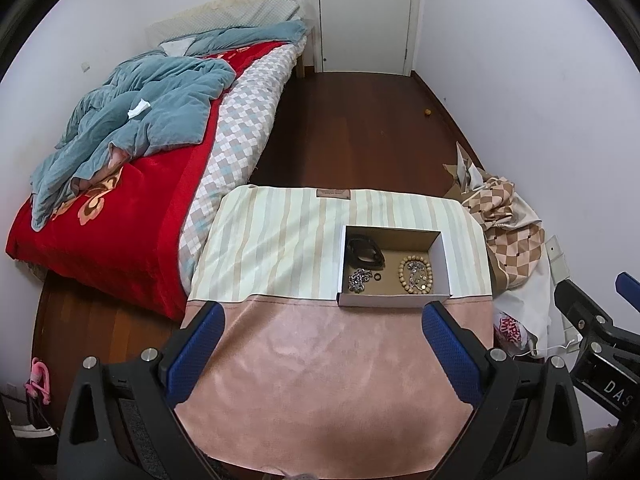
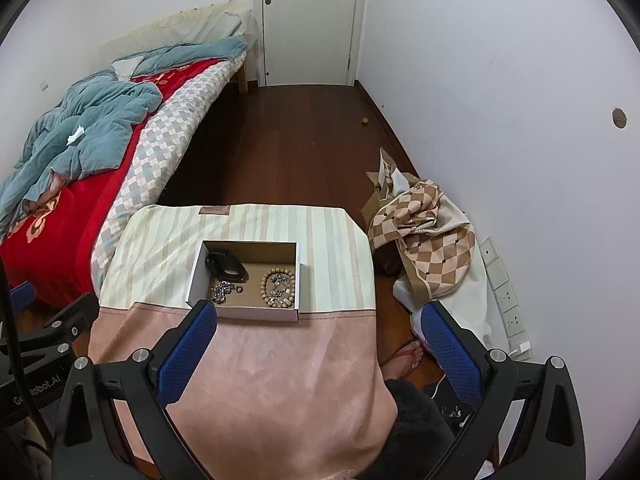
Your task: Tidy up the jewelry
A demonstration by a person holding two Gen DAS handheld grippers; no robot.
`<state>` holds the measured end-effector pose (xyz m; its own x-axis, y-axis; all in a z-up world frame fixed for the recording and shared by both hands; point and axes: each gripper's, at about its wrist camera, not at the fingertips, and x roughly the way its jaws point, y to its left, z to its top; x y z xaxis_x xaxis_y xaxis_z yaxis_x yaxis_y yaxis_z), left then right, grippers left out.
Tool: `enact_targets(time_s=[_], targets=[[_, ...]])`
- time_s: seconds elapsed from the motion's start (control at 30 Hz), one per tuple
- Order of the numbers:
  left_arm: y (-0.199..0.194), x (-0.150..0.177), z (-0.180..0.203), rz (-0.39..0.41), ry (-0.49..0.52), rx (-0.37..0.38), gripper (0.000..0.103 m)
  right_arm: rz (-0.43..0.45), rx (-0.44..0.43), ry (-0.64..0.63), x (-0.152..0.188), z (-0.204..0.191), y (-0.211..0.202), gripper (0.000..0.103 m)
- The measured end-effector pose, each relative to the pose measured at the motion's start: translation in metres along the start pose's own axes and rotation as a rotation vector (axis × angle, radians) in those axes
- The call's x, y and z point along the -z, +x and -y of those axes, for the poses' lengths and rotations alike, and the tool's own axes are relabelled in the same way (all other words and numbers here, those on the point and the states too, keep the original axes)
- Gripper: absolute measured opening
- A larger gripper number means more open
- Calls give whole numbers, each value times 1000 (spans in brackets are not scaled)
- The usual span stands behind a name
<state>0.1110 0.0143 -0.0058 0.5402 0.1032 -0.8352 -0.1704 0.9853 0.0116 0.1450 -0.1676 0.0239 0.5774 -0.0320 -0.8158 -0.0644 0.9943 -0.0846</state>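
A white cardboard box [image 1: 442, 258] [image 2: 196, 268] sits on a cloth-covered table [image 1: 280, 240] [image 2: 168, 248]. Inside lie a black band [image 1: 364, 254] [image 2: 226, 264], a silver chain [image 1: 357, 280] [image 2: 221, 292], a small dark ring [image 1: 377, 277] [image 2: 239, 289] and a wooden bead bracelet [image 1: 401, 272] [image 2: 265, 285] around a silver piece [image 1: 416, 270] [image 2: 279, 285]. My left gripper [image 1: 324, 316] is open and empty, held above the pink cloth short of the box. My right gripper [image 2: 320, 316] is open and empty, at the box's near right corner.
A bed [image 1: 132, 160] [image 2: 80, 160] with a red blanket and blue quilt lies left of the table. Crumpled checked fabric [image 1: 508, 216] [image 2: 428, 232] lies on the floor to the right by the wall. A foot in a sandal [image 2: 406, 356] stands beside the table. A white door [image 1: 364, 12] is at the far end.
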Motion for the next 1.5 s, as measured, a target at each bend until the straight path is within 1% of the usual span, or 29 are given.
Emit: enact_targets(time_s=[0.23,0.83,1.5], targets=[[1,3,-1,-3,-3,-2,101,-8,-1,-14,2,-4,1,103],[-14,3,-4,36,-3,-8,101,1,-14,-18,0,-5,-6,103],[-19,2,-1,43,0,-13,101,10,-15,-17,-1,-5,-11,103]])
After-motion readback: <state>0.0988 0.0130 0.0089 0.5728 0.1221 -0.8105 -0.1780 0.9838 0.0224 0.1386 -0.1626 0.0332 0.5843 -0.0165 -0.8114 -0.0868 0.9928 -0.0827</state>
